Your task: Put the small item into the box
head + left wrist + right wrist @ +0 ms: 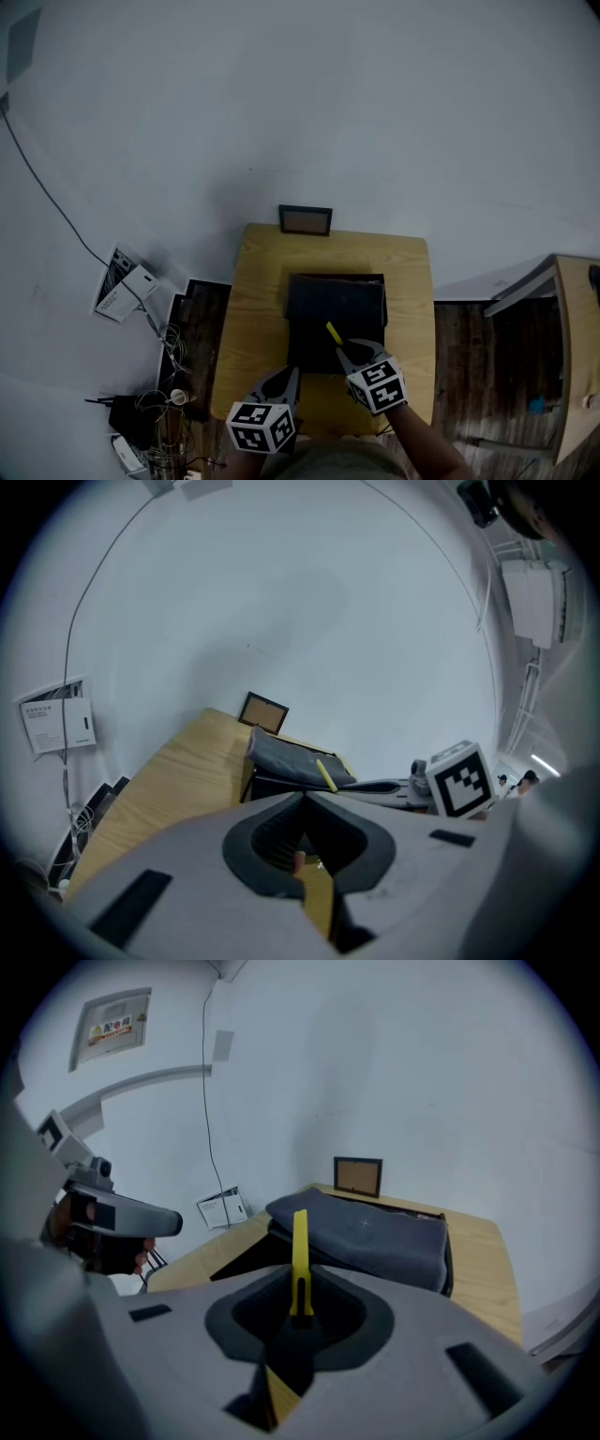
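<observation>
Table [261,281]: light wood, far edge up against the white wall. Small framed pic [305,219] stands at the far edge, centre. Dark box [336,305] sits mid-table. Bare wood L of it, narrower strip on R, and a bare band btwn box and frame. Near edge of table is at the person's body, both grippers there. Dark wood floor [202,323] on both sides. Cable clutter [150,422] on the floor to the L, another wood unit [577,356] far R.

Box: grey soft lid [375,1232] on top, looks lifted at the near side w/ a dark gap under it. Inside too dark, can't tell contents.

R gripper [300,1288]: jaws narrow, clamped on the small item, a thin yellow stick [299,1246]. Stick points fwd/up out of the jaw tips, over the near edge of the box, above the lid, not in the box.

L gripper [302,801]: jaws together at the tips, nothing btwn them. Low over the table's near-L part, just beside the R gripper and apart from the box.

Writing: white leaflet [122,292] on floor L has print, too small to read. Wall sign [112,1024] has red/yellow print, not legible.
</observation>
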Motion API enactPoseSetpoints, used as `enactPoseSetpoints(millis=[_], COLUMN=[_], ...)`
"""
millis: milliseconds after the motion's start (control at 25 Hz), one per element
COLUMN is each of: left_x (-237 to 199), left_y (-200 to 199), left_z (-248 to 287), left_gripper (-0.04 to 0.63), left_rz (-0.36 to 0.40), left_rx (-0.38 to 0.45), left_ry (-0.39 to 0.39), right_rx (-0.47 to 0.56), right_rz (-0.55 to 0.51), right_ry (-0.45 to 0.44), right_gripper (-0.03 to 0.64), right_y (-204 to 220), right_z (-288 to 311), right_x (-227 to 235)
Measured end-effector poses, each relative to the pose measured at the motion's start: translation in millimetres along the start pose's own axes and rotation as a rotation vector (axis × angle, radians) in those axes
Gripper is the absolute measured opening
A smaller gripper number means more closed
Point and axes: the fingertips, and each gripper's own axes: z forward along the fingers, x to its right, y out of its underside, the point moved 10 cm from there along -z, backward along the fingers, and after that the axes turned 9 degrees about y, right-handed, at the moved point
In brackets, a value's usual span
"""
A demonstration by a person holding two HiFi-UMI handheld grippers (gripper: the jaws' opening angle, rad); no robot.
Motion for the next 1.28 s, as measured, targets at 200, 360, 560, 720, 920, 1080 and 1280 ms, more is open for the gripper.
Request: enactPoseSetpoints(millis=[200,360,560,720,920,1080,1280], left_x=[-4,-5,-6,-7,-7,-9,-6], left_y=[3,4,4,3,5,6,12], left_z=[-1,2,4,5,4,2,-1], left_gripper=[0.003,0.002,0.003,0.003,0.003,0.003,0.003], left_rz=[-0.026,-0.031,-0.034,-0.036,-0.039,-0.04,-0.031], left_rx=[0.002,-0.002,-0.01,-0.011,-0.019,-0.02,-0.037], left_ry=[-0.036,-0.044,-0.047,-0.051,-0.055,-0.066,-0.051], right_rx=[-0.097,-0.162,-0.271,-0.343,-0.395,-0.395,-0.387], right_rz=[-0.054,-0.087,-0.135,-0.185,-0.224,-0.219,-0.201], right_ry=[-0.066,-0.1,-0.133,-0.121,-0.113,-0.103,-0.097], right_gripper=[0.054,0.054,0.054,0.054,0.054,0.054,0.057], right_y=[5,10,19,22,26,25,25], right_z=[24,38,55,67,74,76,73], right_x=[1,0,-2,-2,-3,-3,-6])
